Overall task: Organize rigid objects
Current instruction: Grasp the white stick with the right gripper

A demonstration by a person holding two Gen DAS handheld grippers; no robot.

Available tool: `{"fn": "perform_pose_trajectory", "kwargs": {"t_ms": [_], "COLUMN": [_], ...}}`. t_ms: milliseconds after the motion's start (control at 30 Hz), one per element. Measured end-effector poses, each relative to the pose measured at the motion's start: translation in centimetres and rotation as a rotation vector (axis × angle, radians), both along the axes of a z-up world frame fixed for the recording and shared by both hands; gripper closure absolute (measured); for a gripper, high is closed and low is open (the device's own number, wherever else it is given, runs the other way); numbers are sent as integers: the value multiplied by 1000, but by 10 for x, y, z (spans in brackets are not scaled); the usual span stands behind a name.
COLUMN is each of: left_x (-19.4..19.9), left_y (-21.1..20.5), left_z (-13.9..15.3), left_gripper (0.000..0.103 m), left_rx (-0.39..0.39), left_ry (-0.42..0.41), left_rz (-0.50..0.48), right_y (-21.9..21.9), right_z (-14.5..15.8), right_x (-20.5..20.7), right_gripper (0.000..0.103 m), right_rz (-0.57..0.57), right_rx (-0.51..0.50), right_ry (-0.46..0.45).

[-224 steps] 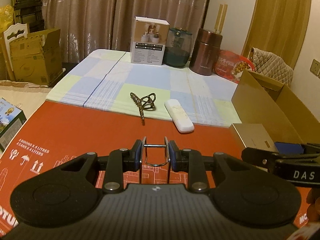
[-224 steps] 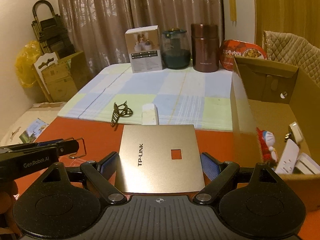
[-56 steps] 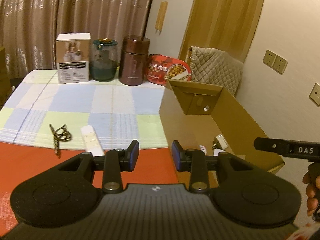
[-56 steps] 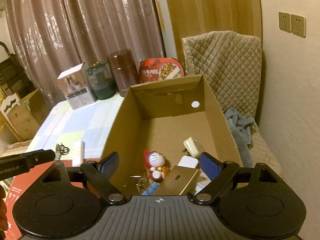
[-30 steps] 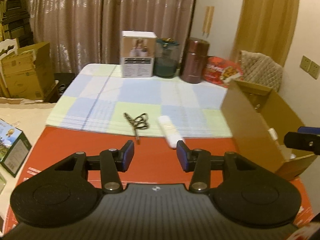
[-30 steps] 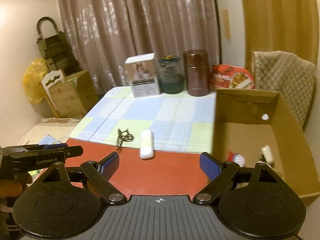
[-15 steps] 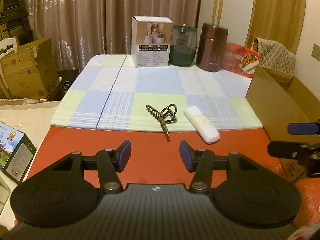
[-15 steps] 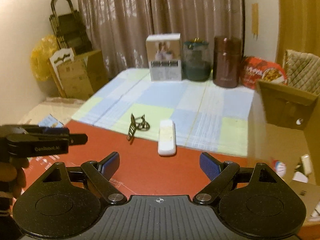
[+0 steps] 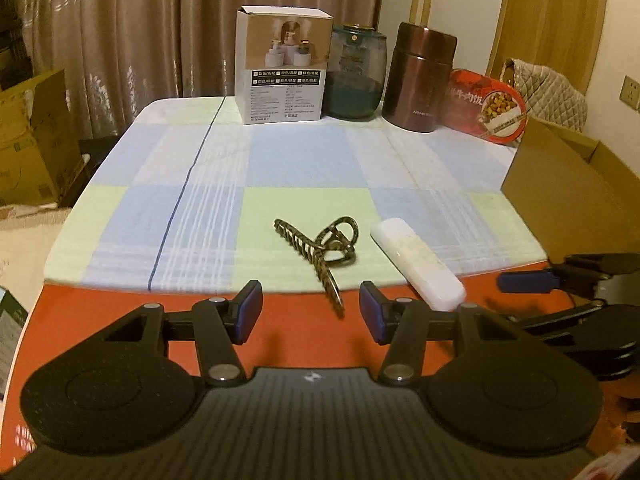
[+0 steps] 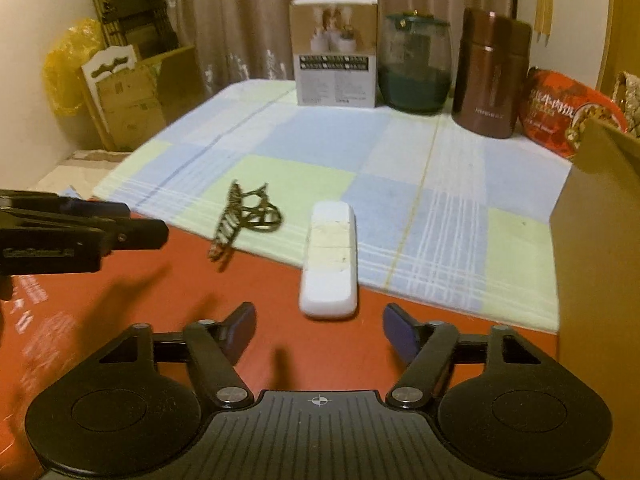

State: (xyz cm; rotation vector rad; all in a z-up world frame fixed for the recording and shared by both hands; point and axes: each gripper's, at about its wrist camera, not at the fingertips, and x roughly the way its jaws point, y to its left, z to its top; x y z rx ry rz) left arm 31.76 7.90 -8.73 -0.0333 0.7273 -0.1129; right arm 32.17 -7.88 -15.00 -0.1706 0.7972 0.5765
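- Right gripper down from the cardboard box, empty jaws closing toward white stick at 12 o'clock.
- Left gripper empty, jaws half-wide, hair claw just ahead at 12.
- Two items left on counter.

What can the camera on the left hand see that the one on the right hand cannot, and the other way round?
Only the left view shows a quilted cover and a wall socket at far right, plus the right tongs seen from the side. Only the right view shows a yellow bag, a dark folded rack and the left tongs side-on. Both show the hair claw, the white oblong device, the checked cloth, the picture box, the green jar, the brown flask and the cardboard box.
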Motion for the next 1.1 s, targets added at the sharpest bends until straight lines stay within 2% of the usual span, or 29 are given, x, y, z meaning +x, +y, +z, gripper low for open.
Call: {"fn": "perform_pose_trajectory", "kwargs": {"t_ms": [200,300,567,633,800,1000,1100], "left_x": [15,20,24,24,25,32,34], "left_y": [5,7,8,9,15,22,25], "left_z": [-8,-13,-14,-14,-15,-17,-18], "left_gripper": [55,55,55,55,55,55,55], "left_rx": [-9,-24,-39,-44,-62,-73,-75], "left_ry": [25,42,52,50,49,50,51], "left_rz": [-3,5,-4,-5,1,21,29], "right_y": [16,21,25,26,27,29,37], "right_z": [-16,-21,-15,-13,-7,-15,-18], "right_x": [20,24,7,4,5,17,18], "right_gripper": [52,64,64,64,56,55,55], "right_rz": [23,28,17,37,23,-24,-16], "right_rx": [-51,-76,-81,-44,-33,22,7], "right_ry": [-22,-17,60,92,16,28,16]}}
